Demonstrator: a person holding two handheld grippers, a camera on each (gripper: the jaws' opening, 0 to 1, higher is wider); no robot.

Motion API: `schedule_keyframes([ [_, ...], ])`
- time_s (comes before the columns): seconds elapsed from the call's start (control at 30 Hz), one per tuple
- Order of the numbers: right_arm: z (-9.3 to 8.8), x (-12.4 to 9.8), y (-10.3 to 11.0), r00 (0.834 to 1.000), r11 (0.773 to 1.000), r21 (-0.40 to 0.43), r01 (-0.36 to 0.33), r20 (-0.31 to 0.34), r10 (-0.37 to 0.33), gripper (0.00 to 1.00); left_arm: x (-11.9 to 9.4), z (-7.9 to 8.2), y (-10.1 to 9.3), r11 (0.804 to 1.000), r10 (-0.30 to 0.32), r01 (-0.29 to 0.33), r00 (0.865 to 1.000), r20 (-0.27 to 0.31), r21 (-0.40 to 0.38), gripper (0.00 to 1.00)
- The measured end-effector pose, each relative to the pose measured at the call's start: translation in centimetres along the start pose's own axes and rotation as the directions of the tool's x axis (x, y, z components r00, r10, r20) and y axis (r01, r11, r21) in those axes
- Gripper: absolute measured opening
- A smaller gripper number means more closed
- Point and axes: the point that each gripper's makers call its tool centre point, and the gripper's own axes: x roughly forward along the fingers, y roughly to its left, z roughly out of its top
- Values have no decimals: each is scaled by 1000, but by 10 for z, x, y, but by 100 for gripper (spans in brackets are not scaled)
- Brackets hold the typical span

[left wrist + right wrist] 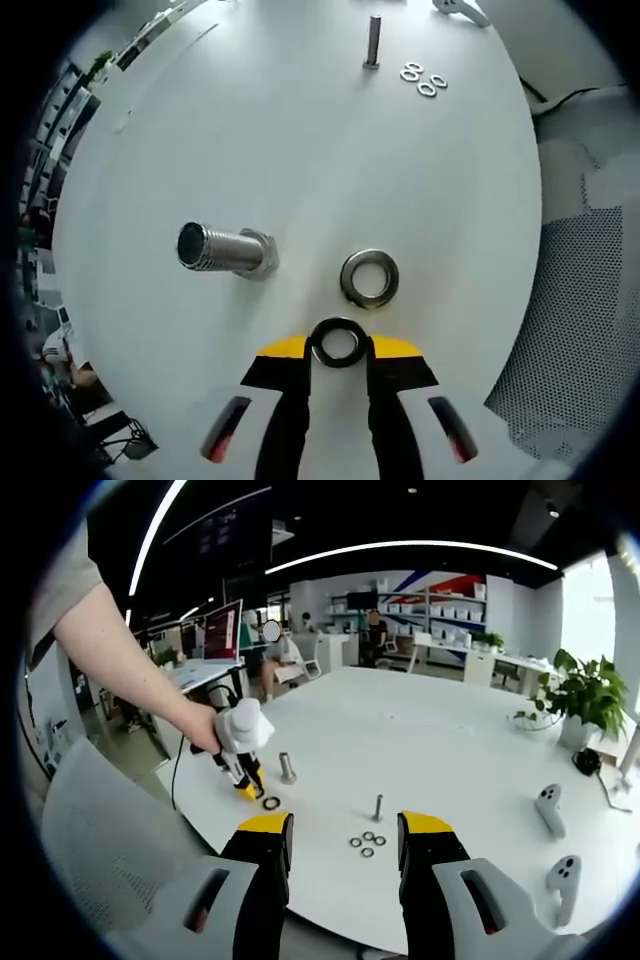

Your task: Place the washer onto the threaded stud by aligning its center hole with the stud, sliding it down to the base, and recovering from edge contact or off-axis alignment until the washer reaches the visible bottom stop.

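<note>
Left claw (340, 352) clamped on a dark washer (339, 342); second washer (369, 277) on counter (300, 150) at 1 o'clock, threaded stud (228, 249) at 10. Right claw (343, 842) apart.

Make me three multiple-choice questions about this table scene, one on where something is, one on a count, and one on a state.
1. Where is the loose washer in the left gripper view?
A. On the large stud
B. Flat on the table, right of the large stud
C. Among the small washers

2. How many small washers lie by the thin stud?
A. Two
B. Four
C. Seven

3. What is the left claw doing?
A. Holding a dark washer
B. Open, holding nothing
C. Gripping the thin stud

Answers: 1 B, it lies on the table apart from the large stud. 2 B, four rings cluster there. 3 A, the dark washer sits between its tips.
</note>
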Motion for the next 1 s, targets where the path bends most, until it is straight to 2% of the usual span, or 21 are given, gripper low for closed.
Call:
schedule_keyframes([
  [0.2, 0, 0, 0, 1000, 1000, 1, 0, 0, 0, 44, 1, 0, 2, 1000, 0, 0, 1000, 5, 2, 18],
  [0.5, 0, 0, -1, 1000, 1000, 3, 2, 1, -2, 44, -7, 8, 5, 1000, 8, -8, 999, 44, 8, 18],
  [0.6, 0, 0, -1, 1000, 1000, 3, 3, 1, -3, 44, -12, 11, 4, 1000, 10, -11, 998, 59, 8, 18],
  [0.77, 0, 0, 0, 1000, 1000, 1, -1, 1, 1, 44, -26, 19, 2, 998, 22, -27, 996, 90, 57, 18],
  [1.0, 0, 0, 0, 1000, 1000, 0, -3, 2, 3, 44, -48, 31, 12, 995, 45, -56, 989, 138, 79, 18],
])
